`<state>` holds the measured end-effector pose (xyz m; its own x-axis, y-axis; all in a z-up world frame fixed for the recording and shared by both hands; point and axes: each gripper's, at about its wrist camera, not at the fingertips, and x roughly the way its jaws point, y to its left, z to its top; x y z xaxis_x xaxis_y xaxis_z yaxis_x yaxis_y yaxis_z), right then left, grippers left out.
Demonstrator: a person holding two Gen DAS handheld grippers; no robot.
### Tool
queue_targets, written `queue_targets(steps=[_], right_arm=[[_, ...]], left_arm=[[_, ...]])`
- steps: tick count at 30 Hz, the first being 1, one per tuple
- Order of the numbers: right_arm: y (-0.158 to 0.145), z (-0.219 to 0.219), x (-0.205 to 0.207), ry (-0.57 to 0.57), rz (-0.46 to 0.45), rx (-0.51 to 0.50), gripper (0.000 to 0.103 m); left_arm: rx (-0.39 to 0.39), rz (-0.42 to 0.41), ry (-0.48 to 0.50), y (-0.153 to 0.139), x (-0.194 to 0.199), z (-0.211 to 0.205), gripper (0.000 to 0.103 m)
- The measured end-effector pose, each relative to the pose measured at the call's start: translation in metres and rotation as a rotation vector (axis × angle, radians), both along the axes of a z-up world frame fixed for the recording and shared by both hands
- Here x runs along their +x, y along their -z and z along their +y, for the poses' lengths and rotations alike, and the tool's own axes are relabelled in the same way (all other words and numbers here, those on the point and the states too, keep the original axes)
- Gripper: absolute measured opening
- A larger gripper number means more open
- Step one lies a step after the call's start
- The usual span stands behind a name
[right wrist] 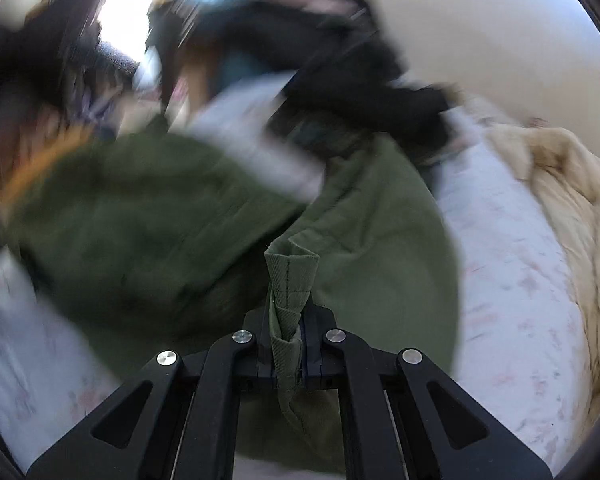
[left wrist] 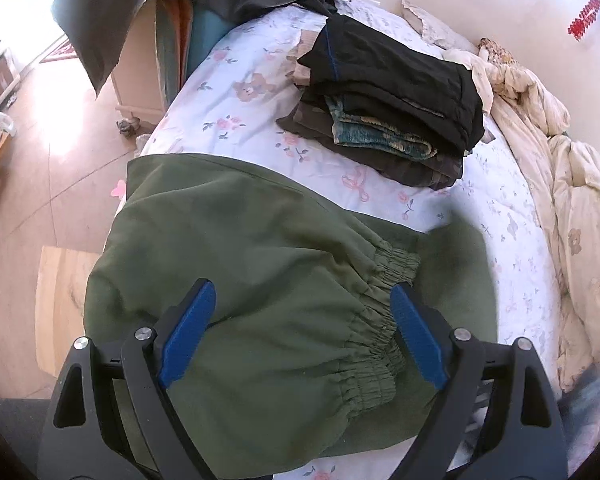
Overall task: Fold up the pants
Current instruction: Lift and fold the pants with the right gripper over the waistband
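**Right hand-held gripper is carrying a hem across the green pants**

The green pants (left wrist: 260, 272) are lying on the bed (left wrist: 236, 92), on the floral sheet, just in front of the stack of folded clothes (left wrist: 384, 108) that is sitting further back towards the wall. The elastic waistband (left wrist: 376, 320) is running across the near part of the garment.

The right hand-held gripper (right wrist: 290, 344) is clamping tight on a stitched hem (right wrist: 290, 280) of the pants, jaws all but touching with the doubled cloth pinched between them, and it is pointing steeply down at the bed. The rest of that view is smeared, so where the hem is sitting relative to the stack is hard to call; it is probably somewhere over the body of the pants.

The left hand-held gripper (left wrist: 300, 332) is hovering above the waistband with its blue pads (left wrist: 188, 332) spread wide and holding nothing, also tilting steeply down, nearer than the stack.

To do this fold well, the right one needs to be keeping that pinch firm and carrying the hem low and flat, so the leg is landing edge to edge near the waistband rather than bunching. The left is best pressing the waistband end down so the cloth is not dragging, and the finished fold should be staying clear of the stack.
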<state>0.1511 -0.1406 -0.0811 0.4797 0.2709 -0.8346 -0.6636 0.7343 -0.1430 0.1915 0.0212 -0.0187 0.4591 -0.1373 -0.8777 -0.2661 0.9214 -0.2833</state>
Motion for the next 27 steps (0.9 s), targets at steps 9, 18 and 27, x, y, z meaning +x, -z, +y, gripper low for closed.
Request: queue_targets(steps=[9, 18, 27], right_arm=[[0.027, 0.03, -0.028, 0.0, 0.033, -0.085, 0.014], [-0.033, -0.022, -0.025, 0.062, 0.217, 0.194, 0.065], [-0.021, -0.053, 0.069, 0.459, 0.255, 0.271, 0.03]], left_arm=[[-0.025, -0.013, 0.016, -0.007, -0.003, 0.001, 0.087], [0.008, 0.027, 0.046, 0.003, 0.001, -0.006, 0.087], [0.128, 0.129, 0.033, 0.038, 0.016, -0.001, 0.087]])
